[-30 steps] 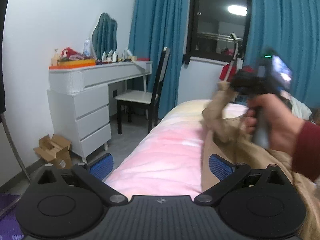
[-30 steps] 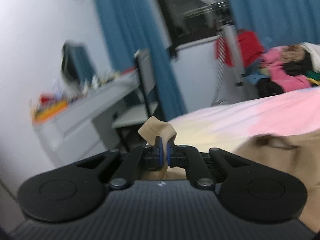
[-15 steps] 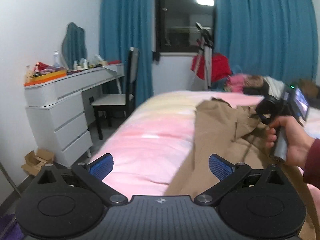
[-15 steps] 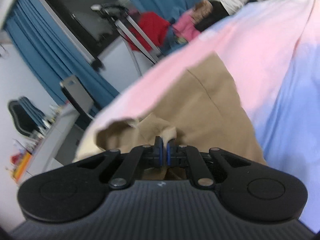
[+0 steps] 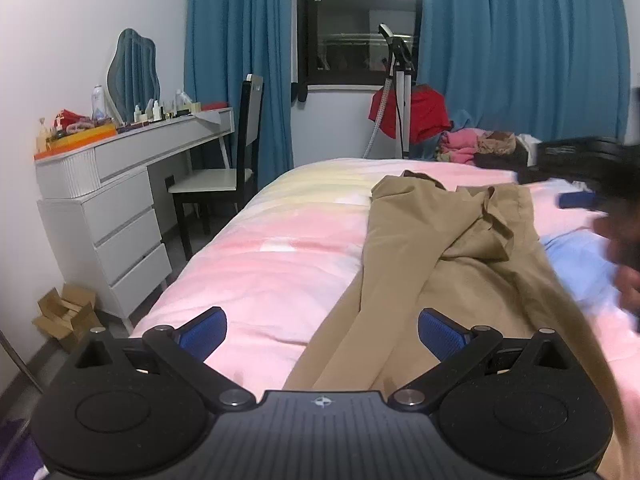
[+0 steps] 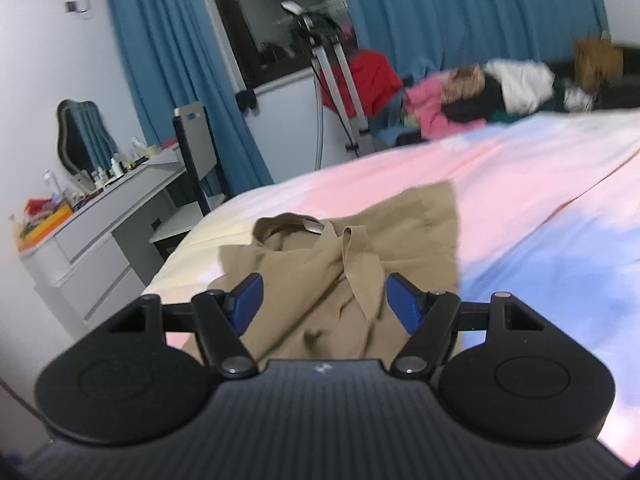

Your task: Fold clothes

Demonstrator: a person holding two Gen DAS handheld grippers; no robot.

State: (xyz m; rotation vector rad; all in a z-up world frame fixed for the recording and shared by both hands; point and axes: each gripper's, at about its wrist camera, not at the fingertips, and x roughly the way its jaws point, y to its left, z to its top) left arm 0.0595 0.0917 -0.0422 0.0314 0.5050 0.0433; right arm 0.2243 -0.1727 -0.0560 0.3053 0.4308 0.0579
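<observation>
Tan cotton trousers [image 5: 404,264] lie lengthwise on the pink-and-blue quilted bed [image 5: 264,264], their far end rumpled. At the left stands a white drawer bench [image 5: 120,216], a pile of clothes [image 6: 472,96] beyond. Left gripper [image 5: 322,330] hovers wide open, empty; right gripper [image 6: 322,300] likewise spread above the rumple.

White walls, blue curtains [image 5: 240,60] flanking a dark window [image 5: 356,20], a white dresser [image 5: 120,200], black chair [image 5: 244,152].

Home bedroom, bed [image 5: 280,248] with pink quilt, white dressing table [image 5: 132,184] with mirror [image 5: 134,70], blue curtains [image 5: 236,60]
</observation>
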